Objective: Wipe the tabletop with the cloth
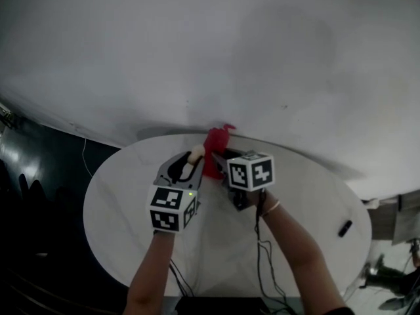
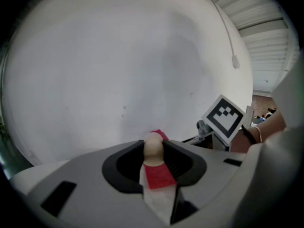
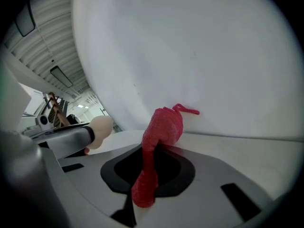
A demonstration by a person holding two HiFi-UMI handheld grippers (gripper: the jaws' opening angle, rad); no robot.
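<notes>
My forearms run off the bottom edge of the head view, and dark cables (image 1: 261, 251) trail beneath them across the round white tabletop (image 1: 308, 195). Off to my right on it lies a small dark thing (image 1: 345, 228), too small to make out. The only print showing is the black-and-white square patterns on the 2 marker cubes (image 1: 172, 209).

My left hand-held gripper (image 2: 154, 144) is clamped, jaws partly apart, on a cream round-tipped object (image 2: 153, 148) with a red and white band lower down. The jaws cover most of it, so I cannot tell what it is.

My right hand-held gripper (image 3: 154, 148) is just beside it, jaws pinched on the red cloth (image 3: 164, 125). One end of the cloth hangs back between the jaws. The rest stands bunched above the tips at the tabletop's far edge, close against the white wall (image 1: 197, 51). I cannot tell whether the cloth touches the tabletop. The wall fills everything beyond.
</notes>
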